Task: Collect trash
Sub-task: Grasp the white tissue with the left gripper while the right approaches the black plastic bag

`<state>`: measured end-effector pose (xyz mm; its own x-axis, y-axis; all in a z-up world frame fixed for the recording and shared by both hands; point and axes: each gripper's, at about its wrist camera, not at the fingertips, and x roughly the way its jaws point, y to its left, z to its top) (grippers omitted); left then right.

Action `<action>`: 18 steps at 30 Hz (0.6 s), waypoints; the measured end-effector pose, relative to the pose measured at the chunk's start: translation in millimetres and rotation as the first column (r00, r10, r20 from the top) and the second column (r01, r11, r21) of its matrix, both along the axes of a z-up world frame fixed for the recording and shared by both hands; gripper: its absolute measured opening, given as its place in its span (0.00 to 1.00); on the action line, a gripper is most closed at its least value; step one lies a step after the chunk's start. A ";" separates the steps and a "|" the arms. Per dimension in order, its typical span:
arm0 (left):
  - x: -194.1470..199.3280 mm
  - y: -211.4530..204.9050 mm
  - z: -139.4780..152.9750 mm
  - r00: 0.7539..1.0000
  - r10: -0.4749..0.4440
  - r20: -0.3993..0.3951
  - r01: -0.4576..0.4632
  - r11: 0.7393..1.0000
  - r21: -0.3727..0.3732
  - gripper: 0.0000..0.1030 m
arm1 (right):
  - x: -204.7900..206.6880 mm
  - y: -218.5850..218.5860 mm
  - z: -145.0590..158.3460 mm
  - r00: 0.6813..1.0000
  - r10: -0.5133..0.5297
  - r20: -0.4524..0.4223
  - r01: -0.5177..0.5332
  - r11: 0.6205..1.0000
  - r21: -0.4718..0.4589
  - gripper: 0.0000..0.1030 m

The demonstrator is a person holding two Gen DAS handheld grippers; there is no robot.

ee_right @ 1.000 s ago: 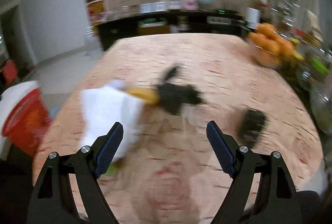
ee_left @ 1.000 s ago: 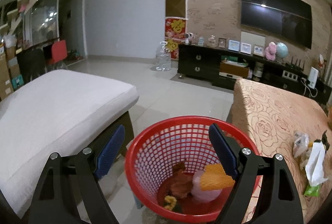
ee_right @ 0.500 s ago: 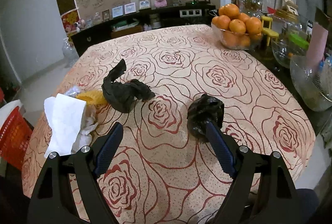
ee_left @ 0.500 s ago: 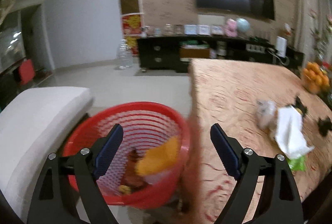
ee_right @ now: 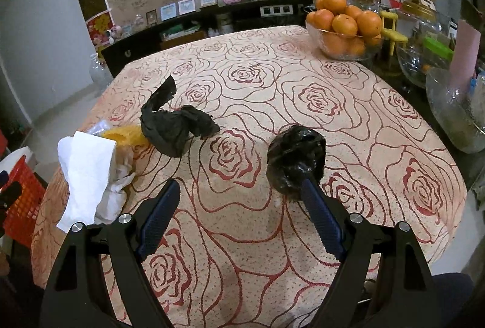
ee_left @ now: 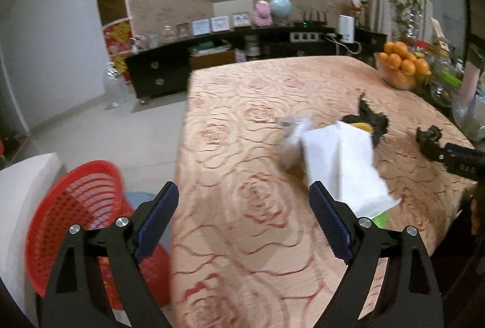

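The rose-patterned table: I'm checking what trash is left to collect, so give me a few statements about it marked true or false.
1. Both grippers are empty. True: the left gripper and right gripper stand open with nothing between the pads.
2. The balled black bag lies in the red basket. False: it is on the tablecloth, by the right gripper's right finger.
3. A white tissue lies near the table edge closest to the basket. True.
4. The glass bowl holds apples. False: it holds oranges.
5. The crumpled black bag sits beside a yellow scrap. True.
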<state>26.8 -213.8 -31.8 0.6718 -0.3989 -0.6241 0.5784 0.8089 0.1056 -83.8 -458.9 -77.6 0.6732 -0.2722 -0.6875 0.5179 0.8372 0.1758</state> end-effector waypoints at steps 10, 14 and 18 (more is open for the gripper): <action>-1.8 -57.1 -20.5 0.985 -0.135 -0.108 0.134 0.991 -0.010 0.82 | 0.4 -2.1 -3.2 1.000 0.000 -0.008 0.001 1.000 0.010 0.77; 7.4 -67.8 -24.8 0.980 -0.138 -0.145 0.134 0.990 -0.037 0.82 | 1.0 -0.8 -5.5 1.000 0.005 -0.014 -0.005 1.000 0.014 0.77; 14.6 -71.5 -27.2 0.972 -0.149 -0.179 0.137 0.987 -0.081 0.82 | 1.2 -1.5 -7.2 1.000 0.005 -0.016 -0.005 1.000 0.025 0.77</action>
